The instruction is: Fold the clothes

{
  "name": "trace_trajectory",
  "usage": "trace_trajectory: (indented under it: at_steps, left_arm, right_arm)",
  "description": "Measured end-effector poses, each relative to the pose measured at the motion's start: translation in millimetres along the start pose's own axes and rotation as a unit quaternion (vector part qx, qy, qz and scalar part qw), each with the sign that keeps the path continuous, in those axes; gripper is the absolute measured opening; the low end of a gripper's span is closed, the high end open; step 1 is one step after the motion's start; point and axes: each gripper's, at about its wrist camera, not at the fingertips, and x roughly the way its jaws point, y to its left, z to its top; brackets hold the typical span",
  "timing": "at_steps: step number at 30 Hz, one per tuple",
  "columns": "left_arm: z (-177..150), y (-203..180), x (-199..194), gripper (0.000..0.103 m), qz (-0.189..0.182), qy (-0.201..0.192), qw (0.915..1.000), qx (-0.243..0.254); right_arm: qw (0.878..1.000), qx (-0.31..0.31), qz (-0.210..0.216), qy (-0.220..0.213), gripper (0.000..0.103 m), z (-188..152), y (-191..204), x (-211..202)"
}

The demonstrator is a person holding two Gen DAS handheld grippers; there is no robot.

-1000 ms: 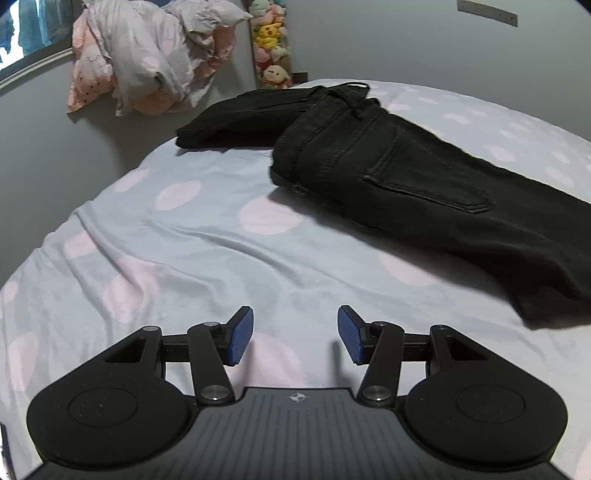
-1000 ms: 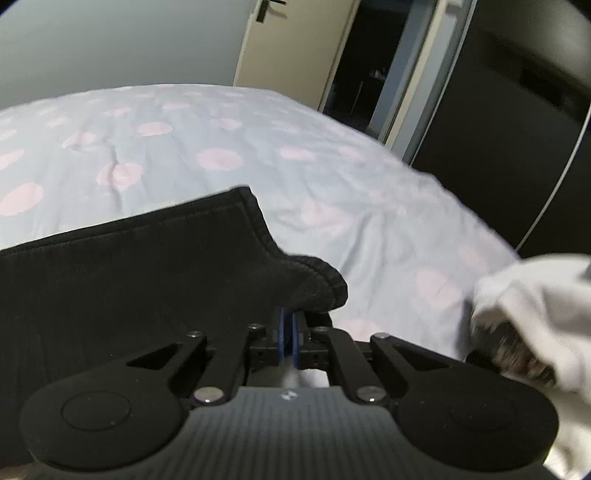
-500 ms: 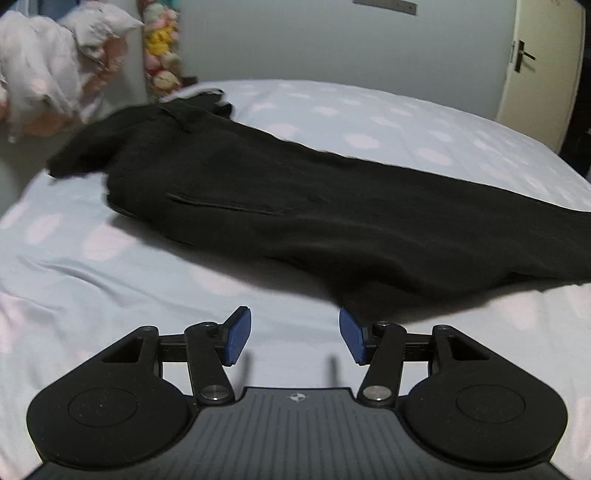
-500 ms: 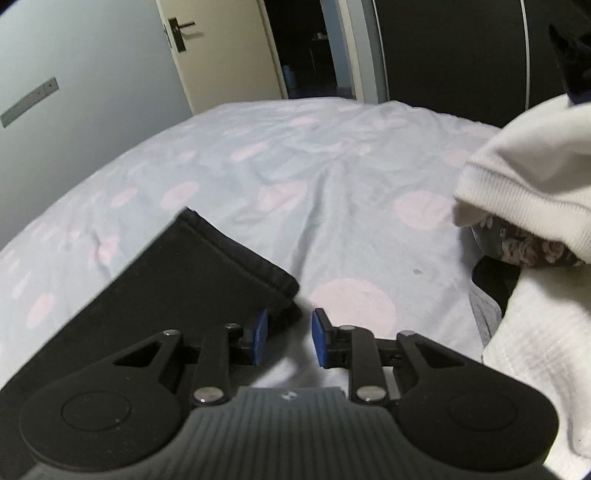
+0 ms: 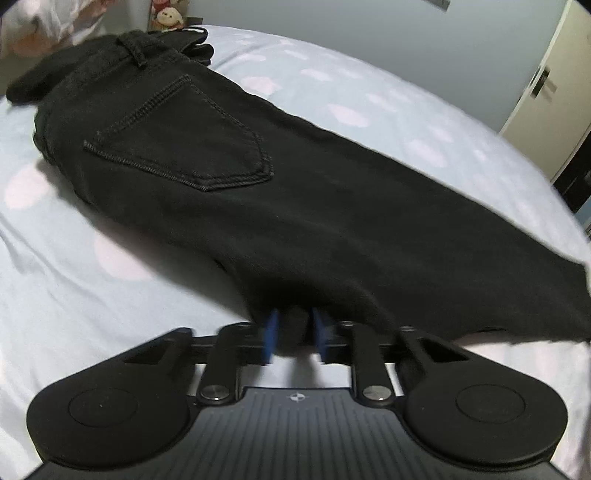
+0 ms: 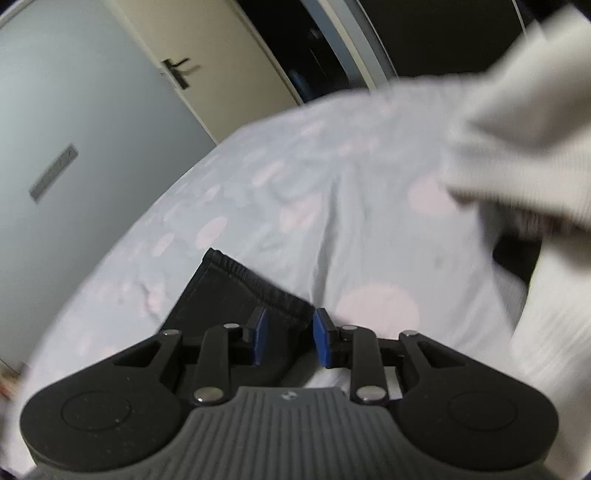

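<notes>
1. Left wrist view: black jeans (image 5: pixel 295 206) lie flat across the bed (image 5: pixel 92 295), waistband far left, leg running off to the right. Denim w/ stitched back pocket (image 5: pixel 192 144) and a belt loop up top. Sheet is pale blue w/ pink blots, softly creased. Plush toy (image 5: pixel 168 16) and crumpled bedding by the far wall; cream door (image 5: pixel 546 92) at right.
2. Left tool (image 5: pixel 293 336): jaws have just been closing; blue pads now pinch a fold at the jeans' near edge, clenched on it.
3. Right wrist view: jeans' hem end (image 6: pixel 243 291), thick stitched seam, lies on the sheet. White ribbed knit garment (image 6: pixel 528 147) hangs blurred at right, partly blocking the bed. Door w/ lever handle (image 6: pixel 177 72) beyond.
4. Right tool (image 6: pixel 288 339): jaws have just been opening; pads parted, released, hem corner between them but not pressed.
</notes>
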Motion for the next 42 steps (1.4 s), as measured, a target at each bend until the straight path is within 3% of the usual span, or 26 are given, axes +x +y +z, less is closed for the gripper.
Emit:
trace_trajectory:
  at_steps: [8,13,18,23,25,31,37,39,42]
  left_arm:
    - [2.8,-11.1,0.9,0.017,0.036,0.020,0.9990,0.014]
    - [-5.8,-22.1,-20.7,0.017,0.043,0.020,0.9984,0.032]
    - [-9.5,-40.0,-48.4,0.017,-0.005,0.001,0.9993,0.038]
    - [3.6,-83.6,-49.8,0.017,-0.059,-0.016,0.9962,0.061]
    - [9.5,-106.5,-42.5,0.017,-0.084,-0.018,0.9935,0.075]
    - [26.3,-184.6,2.3,0.017,-0.149,-0.003,0.9800,0.132]
    - [24.2,-254.8,61.2,0.017,-0.207,0.052,0.9602,0.180]
    - [14.4,-269.2,78.7,0.016,-0.205,0.073,0.9552,0.201]
    - [7.0,-274.8,98.7,0.012,-0.188,0.092,0.9556,0.207]
  right_arm:
    - [0.998,0.038,0.022,0.044,0.036,3.6,-20.7,27.7]
    - [0.986,0.133,0.042,0.094,0.040,1.8,-47.7,49.1]
    - [0.986,0.130,0.057,0.091,0.039,1.7,-41.9,61.4]
    - [0.993,0.087,0.046,0.069,0.025,6.1,-26.0,49.5]
    - [0.995,0.056,0.064,0.046,0.020,10.8,-12.2,35.5]
    - [0.990,0.012,0.140,-0.001,0.017,21.8,18.5,-3.3]
    - [0.989,0.007,0.150,-0.011,0.017,19.2,20.1,-11.0]
    - [0.989,-0.001,0.148,-0.017,0.017,16.9,21.5,-9.9]
    - [0.989,-0.014,0.147,-0.025,0.017,13.1,24.3,-10.0]
